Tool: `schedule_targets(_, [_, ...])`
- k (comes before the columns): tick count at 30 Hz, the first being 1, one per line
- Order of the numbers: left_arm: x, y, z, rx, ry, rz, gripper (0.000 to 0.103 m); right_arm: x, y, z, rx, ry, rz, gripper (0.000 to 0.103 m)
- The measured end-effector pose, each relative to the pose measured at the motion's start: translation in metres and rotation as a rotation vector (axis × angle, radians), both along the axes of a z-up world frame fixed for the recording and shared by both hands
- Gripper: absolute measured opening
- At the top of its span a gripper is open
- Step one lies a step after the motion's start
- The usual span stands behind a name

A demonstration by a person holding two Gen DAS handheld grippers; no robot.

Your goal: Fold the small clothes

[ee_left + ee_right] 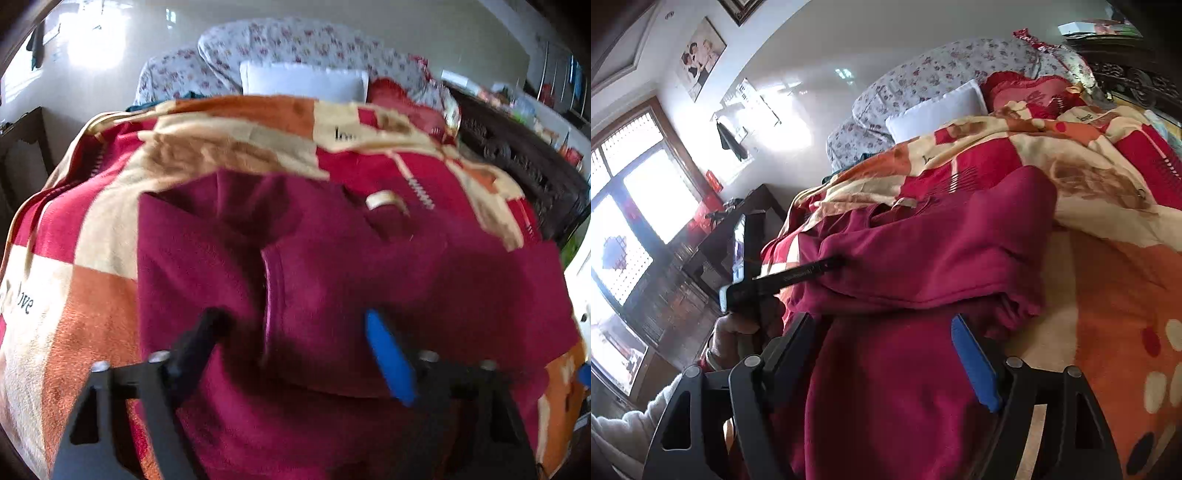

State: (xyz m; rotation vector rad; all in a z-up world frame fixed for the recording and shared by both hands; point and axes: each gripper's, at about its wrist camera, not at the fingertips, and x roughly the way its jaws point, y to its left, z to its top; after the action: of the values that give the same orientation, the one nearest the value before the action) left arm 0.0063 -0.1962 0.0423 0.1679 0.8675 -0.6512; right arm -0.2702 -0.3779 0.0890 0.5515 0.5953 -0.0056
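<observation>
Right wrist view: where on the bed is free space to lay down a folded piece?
Free: the orange and cream patch of the patterned fleece blanket, right of the dark red fleece garment. Crowded: toward the white pillow and floral quilt, and the left edge, where the left tool reaches in.

Open blanket point(1108, 295) right of the maroon garment point(923, 258) offers free passage; pillows point(303, 81) block the far end, a dark desk point(713, 240) (cluttered) stands at the left.
</observation>
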Motion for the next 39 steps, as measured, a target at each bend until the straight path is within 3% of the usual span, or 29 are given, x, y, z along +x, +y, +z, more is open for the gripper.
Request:
schedule_targets(2, [-0.003,0.003,0.002,-0.018,0.011,0.001,0.038,-0.004,-0.005,0.0,-0.001,0.003,-0.016,0.082])
schedule_targets(4, [-0.013,0.011,0.016,-0.039,-0.014,-0.001,0.018,-0.009,-0.01,0.002,0.007,-0.005,-0.031,0.082])
schedule_targets(10, [-0.035,0.038,0.072,-0.094,-0.158,0.003,0.015,-0.007,-0.018,0.018,-0.045,-0.016,-0.065,0.082])
schedule_targets(13, [-0.023,0.06,0.085,-0.107,-0.133,0.053,0.015,0.003,-0.023,0.03,-0.129,0.003,-0.127,0.082])
schedule_targets(14, [-0.02,0.067,0.082,-0.116,-0.109,0.066,0.015,0.008,-0.024,0.032,-0.149,0.017,-0.139,0.081])
schedule_targets(17, [-0.013,0.079,0.051,-0.084,-0.037,0.099,0.015,0.035,-0.022,0.032,-0.21,0.063,-0.114,0.057])
schedule_targets(20, [-0.007,0.081,0.017,-0.041,0.03,0.132,0.015,0.063,-0.01,0.015,-0.286,0.167,-0.07,0.051])
schedule_targets(25, [-0.001,0.077,0.001,-0.029,0.028,0.15,0.015,0.076,-0.01,-0.04,-0.339,0.36,-0.027,0.045])
schedule_targets(28, [-0.006,0.076,0.002,-0.017,0.004,0.139,0.015,0.052,-0.011,-0.043,-0.315,0.34,0.002,0.044])
schedule_targets(32, [-0.006,0.078,0.0,-0.019,0.01,0.136,0.016,0.027,-0.008,-0.034,-0.293,0.366,0.017,0.046])
schedule_targets(36, [-0.006,0.079,0.0,-0.027,0.015,0.14,0.016,0.013,-0.028,-0.013,-0.209,0.269,-0.051,0.05])
schedule_targets(37, [-0.006,0.079,0.0,-0.025,0.013,0.14,0.016,0.014,-0.037,-0.008,-0.176,0.237,-0.086,0.054])
schedule_targets(39, [-0.007,0.078,0.0,-0.017,0.01,0.14,0.016,0.022,-0.054,-0.001,-0.116,0.163,-0.163,0.083])
